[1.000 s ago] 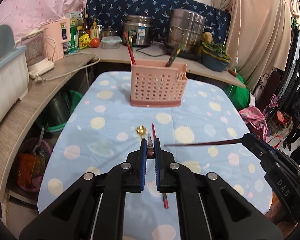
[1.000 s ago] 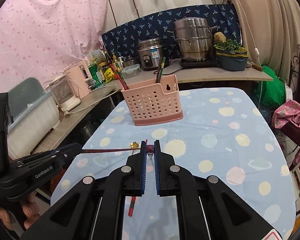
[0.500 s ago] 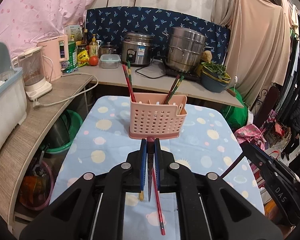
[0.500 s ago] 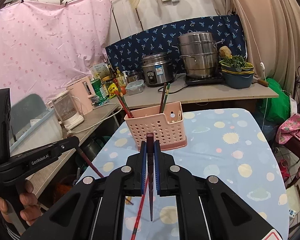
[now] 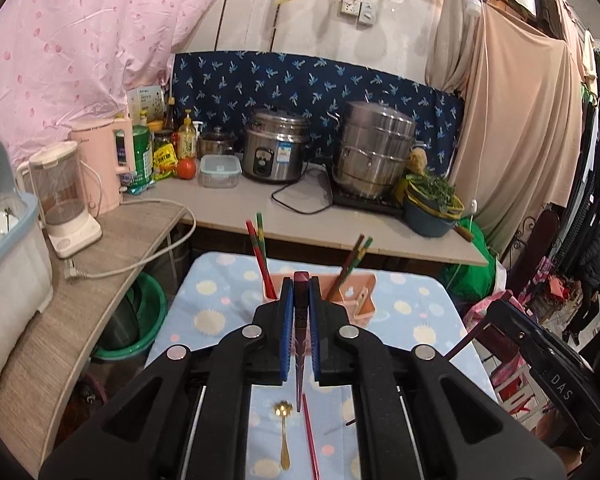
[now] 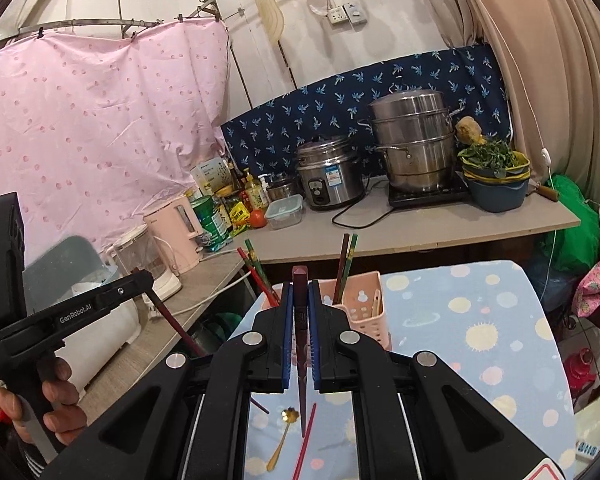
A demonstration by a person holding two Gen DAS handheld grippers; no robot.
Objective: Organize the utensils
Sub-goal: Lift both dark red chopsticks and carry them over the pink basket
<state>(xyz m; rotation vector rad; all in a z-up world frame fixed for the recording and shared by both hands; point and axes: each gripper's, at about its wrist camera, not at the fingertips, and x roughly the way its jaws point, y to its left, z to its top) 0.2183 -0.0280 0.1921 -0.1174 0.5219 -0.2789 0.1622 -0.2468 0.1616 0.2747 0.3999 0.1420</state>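
My left gripper (image 5: pixel 299 300) is shut on a dark maroon chopstick (image 5: pixel 300 356), held upright above the table. My right gripper (image 6: pixel 300 304) is shut on a second dark maroon chopstick (image 6: pixel 301 360), also upright. The pink perforated utensil basket (image 5: pixel 358 294) stands beyond both, partly hidden by the fingers, with red and green chopsticks (image 5: pixel 260 248) sticking out; it also shows in the right wrist view (image 6: pixel 366 308). On the cloth below lie a gold spoon (image 5: pixel 284 436) and a red chopstick (image 5: pixel 310 436). They also show in the right wrist view: the spoon (image 6: pixel 282 436) and the red chopstick (image 6: pixel 305 440).
The table wears a light blue spotted cloth (image 5: pixel 424 320). A counter (image 5: pixel 300 220) behind holds a rice cooker (image 5: pixel 274 152), steamer pots (image 5: pixel 374 148), a blender (image 5: pixel 66 200) and a bowl of greens (image 5: pixel 432 204). A green basin (image 5: pixel 140 320) sits under the left counter.
Both grippers have lifted their chopsticks off the cloth and swung them upright, rising well above the table. The basket now sits lower and closer under the fingers.
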